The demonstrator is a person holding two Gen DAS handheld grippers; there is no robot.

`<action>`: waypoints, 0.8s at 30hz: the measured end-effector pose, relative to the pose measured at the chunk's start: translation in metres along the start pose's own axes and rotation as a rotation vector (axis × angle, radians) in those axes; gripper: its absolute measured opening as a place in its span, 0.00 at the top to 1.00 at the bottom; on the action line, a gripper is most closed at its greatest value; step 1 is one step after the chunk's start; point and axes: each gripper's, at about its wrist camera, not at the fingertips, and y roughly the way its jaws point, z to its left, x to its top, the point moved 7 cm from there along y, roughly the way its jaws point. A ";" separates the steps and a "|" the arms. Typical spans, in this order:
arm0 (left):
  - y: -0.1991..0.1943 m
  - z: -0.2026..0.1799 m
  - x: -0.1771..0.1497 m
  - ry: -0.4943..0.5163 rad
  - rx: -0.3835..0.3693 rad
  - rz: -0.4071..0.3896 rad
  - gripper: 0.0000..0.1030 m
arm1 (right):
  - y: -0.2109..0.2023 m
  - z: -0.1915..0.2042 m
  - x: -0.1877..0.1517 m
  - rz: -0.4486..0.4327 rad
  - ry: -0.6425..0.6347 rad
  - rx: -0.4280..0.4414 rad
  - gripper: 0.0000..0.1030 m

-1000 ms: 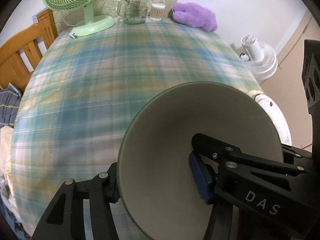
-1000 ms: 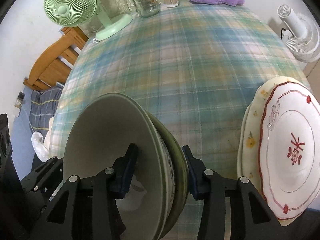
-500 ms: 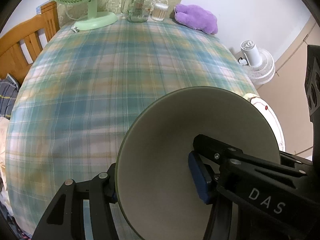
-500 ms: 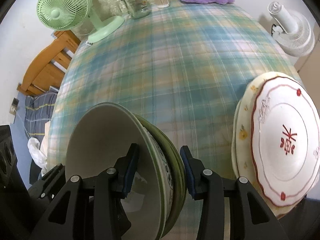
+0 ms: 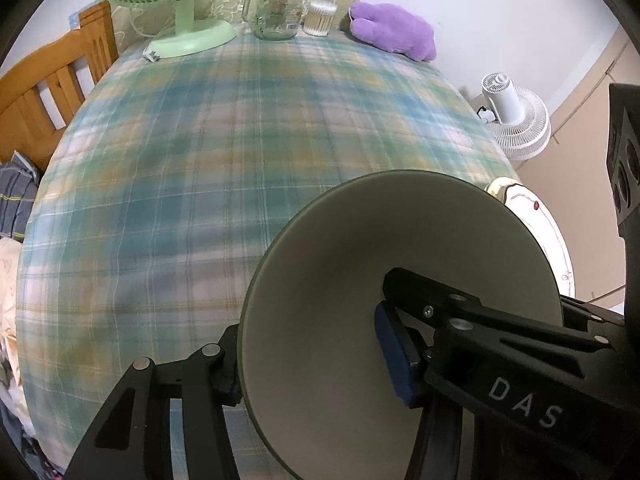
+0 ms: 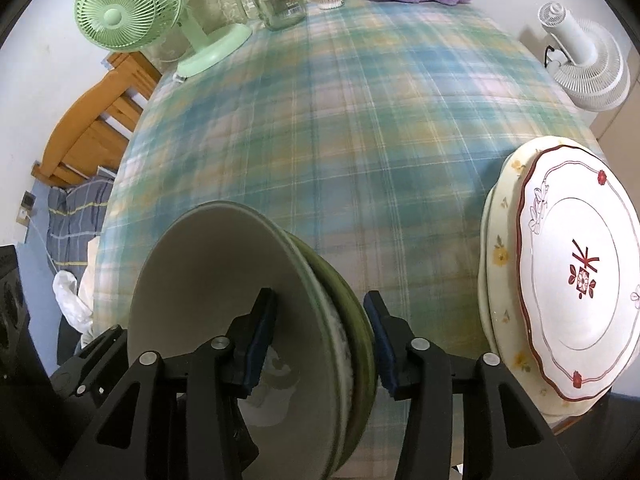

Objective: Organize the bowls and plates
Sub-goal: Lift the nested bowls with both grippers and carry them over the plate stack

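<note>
Two plates [image 6: 568,280] sat stacked at three o'clock on the tabletop [image 6: 360,128]. Nested bowls [image 6: 248,320] at six o'clock stood between both claws: left claw [image 5: 308,360] gripping the rim, right claw [image 6: 320,344] just loosening, pads apart from it. Stacking looked nearly finished.

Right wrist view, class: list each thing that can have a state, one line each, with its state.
bowls: three, nested.
right gripper: open, jaws just opening, astride the bowls' rims.
left gripper: astride the top bowl's rim, grip unclear.
plates: two, stacked.
glass jar: upright, lid on.
</note>
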 end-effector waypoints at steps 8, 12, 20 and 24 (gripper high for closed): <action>-0.001 0.003 -0.001 -0.013 -0.027 0.011 0.31 | -0.007 -0.011 -0.002 -0.013 0.020 0.002 0.51; 0.001 0.000 -0.003 -0.028 -0.080 0.012 0.35 | -0.004 -0.016 -0.004 -0.005 0.040 0.051 0.51; 0.000 0.004 -0.006 -0.040 -0.088 0.026 0.49 | -0.001 -0.009 -0.008 0.013 0.044 0.098 0.58; -0.006 0.001 -0.006 -0.029 -0.074 0.016 0.49 | -0.003 -0.010 -0.011 0.024 0.072 0.108 0.58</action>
